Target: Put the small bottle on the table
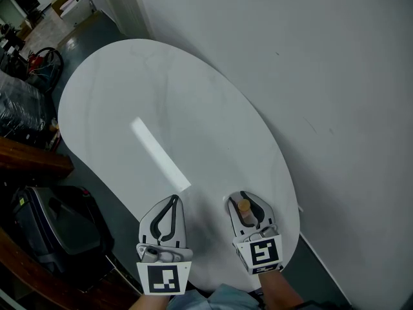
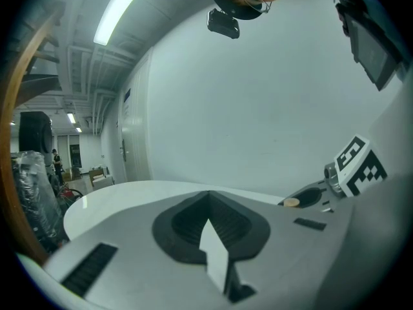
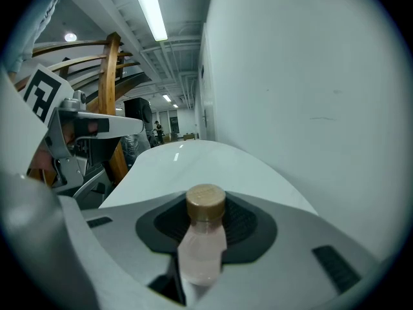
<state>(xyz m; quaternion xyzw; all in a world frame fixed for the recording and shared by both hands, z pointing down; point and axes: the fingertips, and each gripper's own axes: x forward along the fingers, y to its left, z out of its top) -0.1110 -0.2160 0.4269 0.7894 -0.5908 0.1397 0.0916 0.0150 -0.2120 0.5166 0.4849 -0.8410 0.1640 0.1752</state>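
Note:
The small bottle (image 1: 244,206), pinkish with a tan cap, stands upright between the jaws of my right gripper (image 1: 245,199), which is shut on it over the near right end of the white oval table (image 1: 148,95). In the right gripper view the bottle (image 3: 204,237) fills the middle, its cap level with the dark pads of the right gripper (image 3: 206,197). My left gripper (image 1: 171,200) hangs beside it to the left, its jaws closed to a point with nothing in them. The left gripper view shows the left gripper (image 2: 208,196) shut, and the bottle's cap (image 2: 292,203) at the right.
A white wall (image 1: 310,76) runs close along the table's right side. On the floor at the left stand a black case (image 1: 58,221), a wooden rail (image 1: 32,160) and wrapped clutter (image 1: 19,102). A wooden beam (image 3: 110,89) rises at the left.

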